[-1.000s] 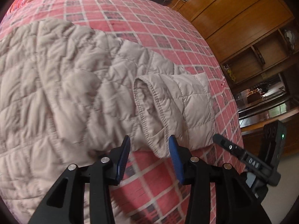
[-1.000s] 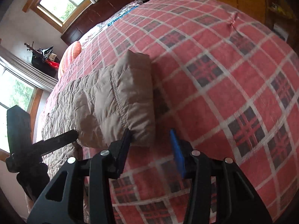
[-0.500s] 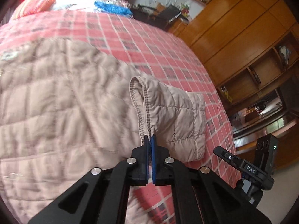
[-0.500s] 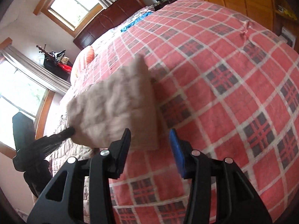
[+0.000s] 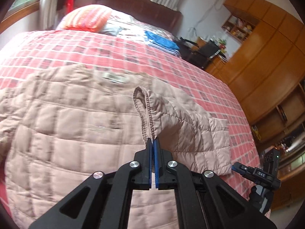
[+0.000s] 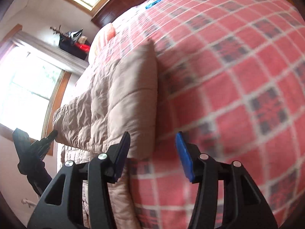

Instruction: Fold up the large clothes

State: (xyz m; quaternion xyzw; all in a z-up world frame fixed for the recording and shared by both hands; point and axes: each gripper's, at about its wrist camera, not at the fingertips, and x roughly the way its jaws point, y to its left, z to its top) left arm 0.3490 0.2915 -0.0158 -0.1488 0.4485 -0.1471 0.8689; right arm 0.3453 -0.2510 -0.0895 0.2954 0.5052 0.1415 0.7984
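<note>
Left gripper (image 5: 152,143) clamped on sleeve cuff (image 5: 143,110) of quilted jacket (image 5: 63,126), right gripper (image 6: 152,148) jaws apart, plaid bedspread (image 6: 238,76) at 1 o'clock.

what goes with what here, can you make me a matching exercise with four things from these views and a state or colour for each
Column 1:
1. left gripper
2. right gripper
3. bedspread
4. folded cloth near the headboard

Column 2:
a. blue
b. red plaid
c. jaws apart, holding nothing
d. jaws pinched on the cuff of the quilted jacket's sleeve

Pairs: 1-d, 2-c, 3-b, 4-a
</note>
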